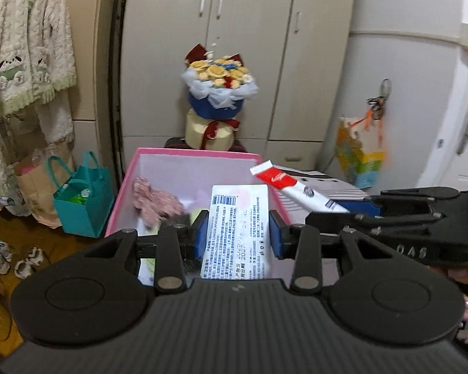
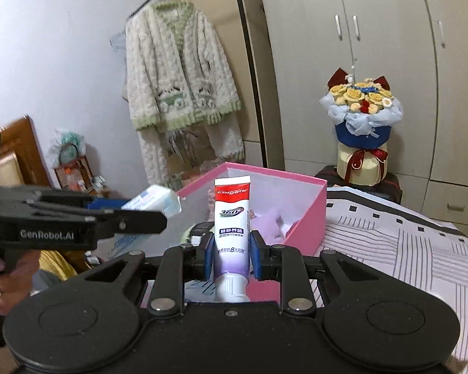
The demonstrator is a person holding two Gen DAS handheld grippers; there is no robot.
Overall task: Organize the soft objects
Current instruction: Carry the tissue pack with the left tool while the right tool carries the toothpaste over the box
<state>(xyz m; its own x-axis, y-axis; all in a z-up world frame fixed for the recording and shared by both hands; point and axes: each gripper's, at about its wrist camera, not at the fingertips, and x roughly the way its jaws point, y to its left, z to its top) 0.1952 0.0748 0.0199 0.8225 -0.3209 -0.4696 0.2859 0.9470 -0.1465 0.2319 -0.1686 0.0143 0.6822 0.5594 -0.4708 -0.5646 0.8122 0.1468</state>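
Observation:
My left gripper (image 1: 237, 232) is shut on a white soft pack with printed text (image 1: 238, 227), held above the open pink box (image 1: 199, 152). My right gripper (image 2: 231, 247) is shut on a toothpaste tube (image 2: 231, 218), crimped end up, over the same pink box (image 2: 296, 180). The tube (image 1: 293, 188) and right gripper show at the right of the left wrist view; the pack (image 2: 154, 201) and left gripper show at the left of the right wrist view. Inside the box lie a pink fuzzy item (image 1: 154, 199) and a lilac soft item (image 2: 273, 221).
The box stands on a striped bedcover (image 2: 390, 240). A flower bouquet (image 1: 218, 93) stands behind it before grey wardrobe doors (image 1: 249, 31). A teal bag (image 1: 81, 199) and shoes (image 1: 3, 255) are on the floor at left. A fleece robe (image 2: 181, 93) hangs on a rail.

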